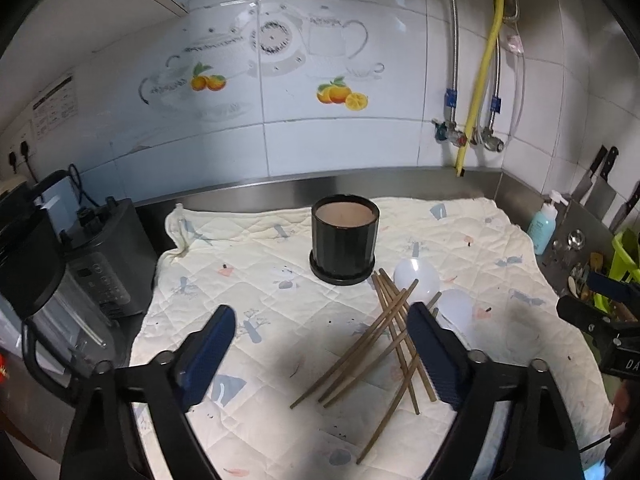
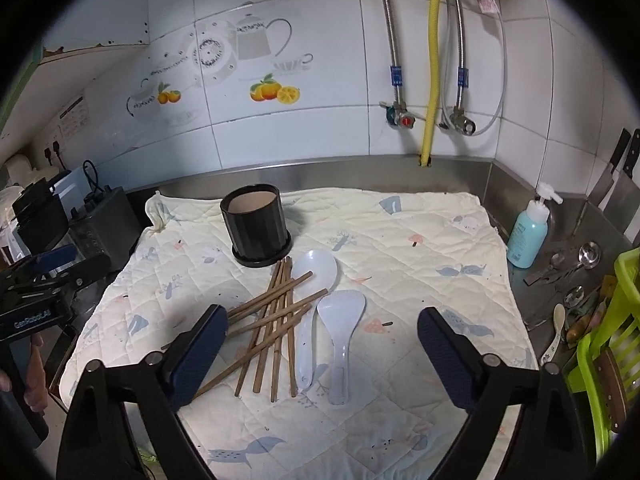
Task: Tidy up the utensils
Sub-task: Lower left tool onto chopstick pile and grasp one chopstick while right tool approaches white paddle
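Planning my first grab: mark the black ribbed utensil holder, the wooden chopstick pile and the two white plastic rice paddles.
Black ribbed utensil holder (image 2: 256,230): right wrist view, front wall.
Wooden chopstick pile (image 2: 276,320): right wrist view, crossing middle.
White plastic rice paddles (image 2: 342,316): right wrist view, nearer paddle's blade.

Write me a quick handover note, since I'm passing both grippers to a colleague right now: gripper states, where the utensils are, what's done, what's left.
Left gripper: open, empty, above the quilted cloth, near the chopsticks.
Right gripper: open, empty, above the rice paddles.
Black holder: upright at the back of the cloth, looks empty.
Wooden chopsticks: loose crisscrossed pile in front of the holder.
Two white rice paddles: flat on the cloth beside the chopsticks, on their right, handles toward the camera.
Done: nothing appears to be in the holder yet.
Left: likely gather the chopsticks and both paddles into the holder.
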Available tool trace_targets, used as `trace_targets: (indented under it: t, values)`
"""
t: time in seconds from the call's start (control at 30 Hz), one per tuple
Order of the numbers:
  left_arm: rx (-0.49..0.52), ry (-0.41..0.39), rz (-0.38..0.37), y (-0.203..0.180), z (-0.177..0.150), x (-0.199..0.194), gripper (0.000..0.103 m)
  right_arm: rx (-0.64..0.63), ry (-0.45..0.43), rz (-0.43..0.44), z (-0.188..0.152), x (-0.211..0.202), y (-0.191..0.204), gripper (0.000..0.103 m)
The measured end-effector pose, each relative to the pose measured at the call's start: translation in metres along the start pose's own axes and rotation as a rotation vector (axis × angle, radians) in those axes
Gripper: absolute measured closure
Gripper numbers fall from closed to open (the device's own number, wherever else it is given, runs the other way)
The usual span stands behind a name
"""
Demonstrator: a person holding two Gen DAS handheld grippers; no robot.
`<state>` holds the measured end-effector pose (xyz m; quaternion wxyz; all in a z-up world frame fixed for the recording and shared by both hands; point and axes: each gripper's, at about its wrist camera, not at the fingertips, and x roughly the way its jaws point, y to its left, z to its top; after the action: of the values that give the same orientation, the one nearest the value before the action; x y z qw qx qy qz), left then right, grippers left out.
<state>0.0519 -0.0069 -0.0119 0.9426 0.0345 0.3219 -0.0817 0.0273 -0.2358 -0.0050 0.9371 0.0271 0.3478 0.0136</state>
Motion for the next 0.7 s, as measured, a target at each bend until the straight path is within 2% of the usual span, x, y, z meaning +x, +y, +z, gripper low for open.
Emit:
trace_targets:
  t: [0.27, 0.37, 0.57, 0.7]
  values:
    - [0.051, 0.078, -0.118, -0.007, 0.007, 0.057, 0.042, 0.036, 0.058, -0.029, -0.004, 0.021, -0.014, 0.014]
    - [0.078, 0.118, -0.183, -0.015, 0.009, 0.083, 0.049, 0.056, 0.075, -0.037, -0.005, 0.026, -0.02, 0.017]
    - [0.154, 0.181, -0.262, -0.032, 0.009, 0.132, 0.062, 0.102, 0.108, -0.061, -0.007, 0.04, -0.032, 0.024]
    - [0.208, 0.221, -0.32, -0.045, 0.01, 0.163, 0.068, 0.122, 0.132, -0.074, -0.009, 0.05, -0.036, 0.025]
